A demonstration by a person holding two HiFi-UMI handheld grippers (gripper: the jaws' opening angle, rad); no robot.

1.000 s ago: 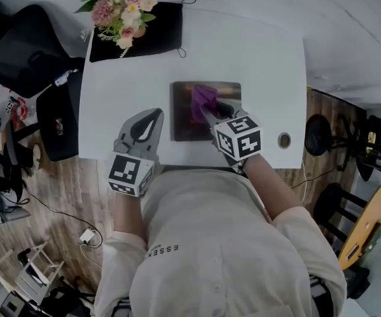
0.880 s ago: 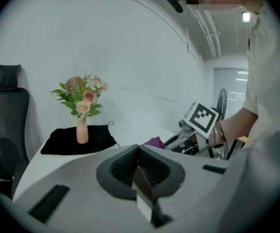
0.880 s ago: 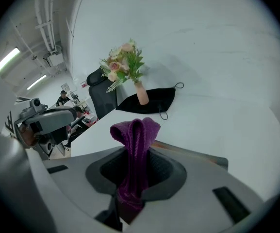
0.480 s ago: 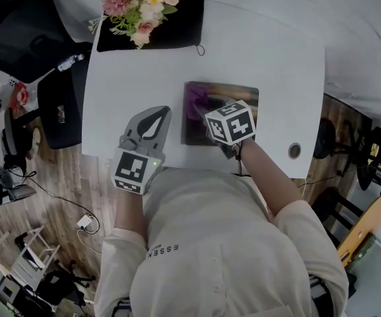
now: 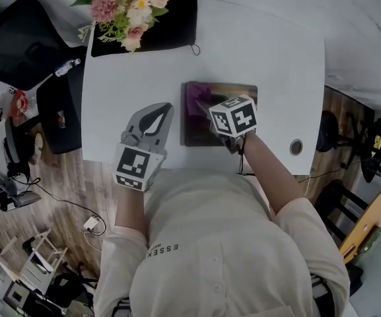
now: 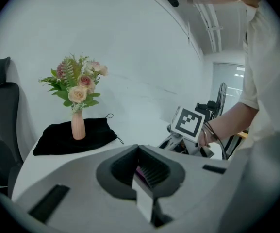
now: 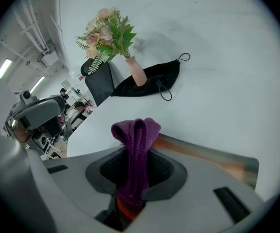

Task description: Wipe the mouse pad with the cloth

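A dark mouse pad (image 5: 242,92) lies on the white table (image 5: 269,51), right of centre near the front edge. My right gripper (image 5: 205,111) is shut on a purple cloth (image 5: 195,100), which rests on the left part of the pad. In the right gripper view the cloth (image 7: 135,132) stands folded up between the jaws of the right gripper (image 7: 135,176), with the pad (image 7: 205,155) as a blurred brownish band beyond it. My left gripper (image 5: 163,110) hovers over bare table just left of the pad. The left gripper (image 6: 147,173) is shut, and I see nothing held in it.
A vase of flowers (image 5: 123,4) stands on a black pouch (image 5: 167,25) at the table's far left corner. A round cable hole (image 5: 296,146) sits near the front right edge. A black office chair (image 5: 18,38) stands off the table's left side.
My right gripper has slid the purple cloth leftward across the pad, from its middle toward its left edge. The left gripper has stayed beside the pad.
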